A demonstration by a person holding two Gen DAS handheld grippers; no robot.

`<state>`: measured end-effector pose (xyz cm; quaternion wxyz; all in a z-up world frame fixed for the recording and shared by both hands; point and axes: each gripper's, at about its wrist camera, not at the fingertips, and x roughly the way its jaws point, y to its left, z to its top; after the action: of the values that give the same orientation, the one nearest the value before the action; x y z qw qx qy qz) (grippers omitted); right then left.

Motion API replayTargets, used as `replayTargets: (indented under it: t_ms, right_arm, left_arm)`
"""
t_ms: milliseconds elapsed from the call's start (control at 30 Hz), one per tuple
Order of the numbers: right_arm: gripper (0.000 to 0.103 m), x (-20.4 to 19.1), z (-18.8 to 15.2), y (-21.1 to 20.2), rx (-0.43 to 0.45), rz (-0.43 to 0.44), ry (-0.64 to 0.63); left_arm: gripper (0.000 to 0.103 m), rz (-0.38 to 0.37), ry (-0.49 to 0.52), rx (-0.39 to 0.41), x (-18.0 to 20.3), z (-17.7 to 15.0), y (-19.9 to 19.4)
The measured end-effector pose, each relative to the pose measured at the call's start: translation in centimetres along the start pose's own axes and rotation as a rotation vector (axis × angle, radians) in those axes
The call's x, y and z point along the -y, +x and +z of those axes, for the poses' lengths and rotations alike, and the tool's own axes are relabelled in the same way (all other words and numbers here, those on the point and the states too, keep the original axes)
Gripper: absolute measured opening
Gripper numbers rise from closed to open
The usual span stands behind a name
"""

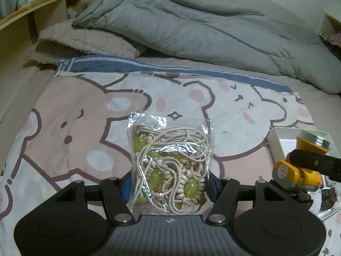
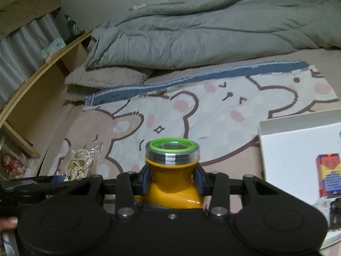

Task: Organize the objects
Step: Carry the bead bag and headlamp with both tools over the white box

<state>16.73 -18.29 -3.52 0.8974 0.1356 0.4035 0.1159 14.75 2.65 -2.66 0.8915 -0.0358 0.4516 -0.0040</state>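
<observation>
My right gripper (image 2: 172, 179), clamped on the yellow flashlight (image 2: 173, 170), has the white box (image 2: 298, 128) just to its right, nearer than my left gripper (image 1: 168, 187) clamping the bead-and-cord bag (image 1: 170, 162).

One bag (image 1: 170, 166), one flashlight (image 2: 172, 170), one box (image 2: 298, 160).

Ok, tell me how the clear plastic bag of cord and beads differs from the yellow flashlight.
The clear plastic bag of cord and beads is soft, crinkled and see-through; the yellow flashlight is rigid, opaque plastic with a green-ringed lens. The bag sits in the left gripper, the flashlight in the right gripper. Both are gripped.
</observation>
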Motion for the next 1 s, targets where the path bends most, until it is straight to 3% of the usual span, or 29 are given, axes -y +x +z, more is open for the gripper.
replayTargets:
  t_ms: [267, 633, 867, 1000]
  right_arm:
    - [0.042, 3.6, 2.1, -3.5, 0.068, -0.033, -0.002]
    - [0.042, 12.8, 7.1, -7.5, 0.216, -0.151, 0.021]
    - [0.042, 20.1, 9.2, -7.1, 0.318, -0.262, -0.012]
    - [0.042, 23.7, 8.8, -5.2, 0.332, -0.297, -0.059]
  left_arm:
    - [0.064, -0.04, 0.028, 0.026, 3.4, 0.8, -0.5]
    - [0.064, -0.12, 0.081, 0.043, 9.0, 2.2, 0.6]
    - [0.064, -0.12, 0.116, 0.058, 13.5, 3.7, 3.2]
    - [0.064, -0.141, 0.114, 0.047, 16.2, 4.9, 5.6]
